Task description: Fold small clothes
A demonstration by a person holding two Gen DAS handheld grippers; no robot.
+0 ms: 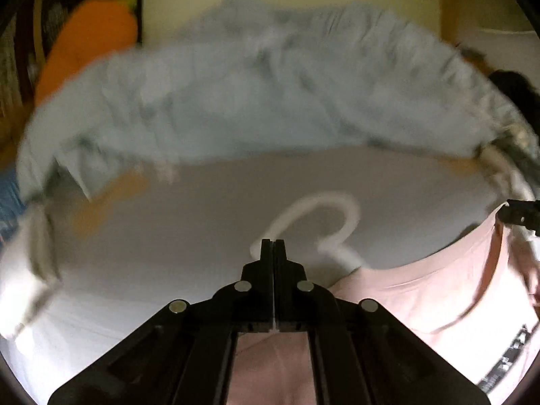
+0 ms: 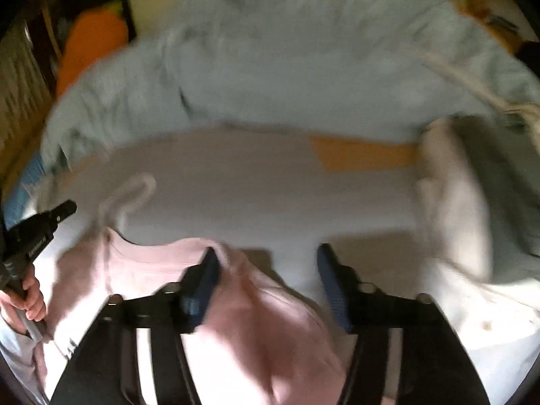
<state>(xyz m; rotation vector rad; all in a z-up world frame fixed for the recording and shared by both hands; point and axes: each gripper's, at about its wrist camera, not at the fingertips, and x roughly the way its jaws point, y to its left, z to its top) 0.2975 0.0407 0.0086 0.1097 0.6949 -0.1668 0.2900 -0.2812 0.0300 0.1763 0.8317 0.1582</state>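
While the pink garment (image 2: 256, 310) lies loose and creased on the white bed sheet (image 1: 189, 209), the folding looks barely begun; no neat fold shows on it yet, as far as the blur allows. Behind it one large pale blue blanket (image 1: 270, 87) sits heaped across the bed. One whitish cloth (image 2: 452, 209) lies bunched at the right; whether it is a small garment waiting its turn I cannot tell. One orange cushion (image 1: 91, 37) stands at the back left. One white cord (image 1: 324, 222) loops on the sheet just beyond the pink garment.

Two grippers are at work. The left gripper (image 1: 273, 244) has its jaws fully closed over the pink garment's edge; whether cloth is pinched I cannot tell. The right gripper (image 2: 266, 270) stands open, with pink fabric lying between its fingers, unpressed.
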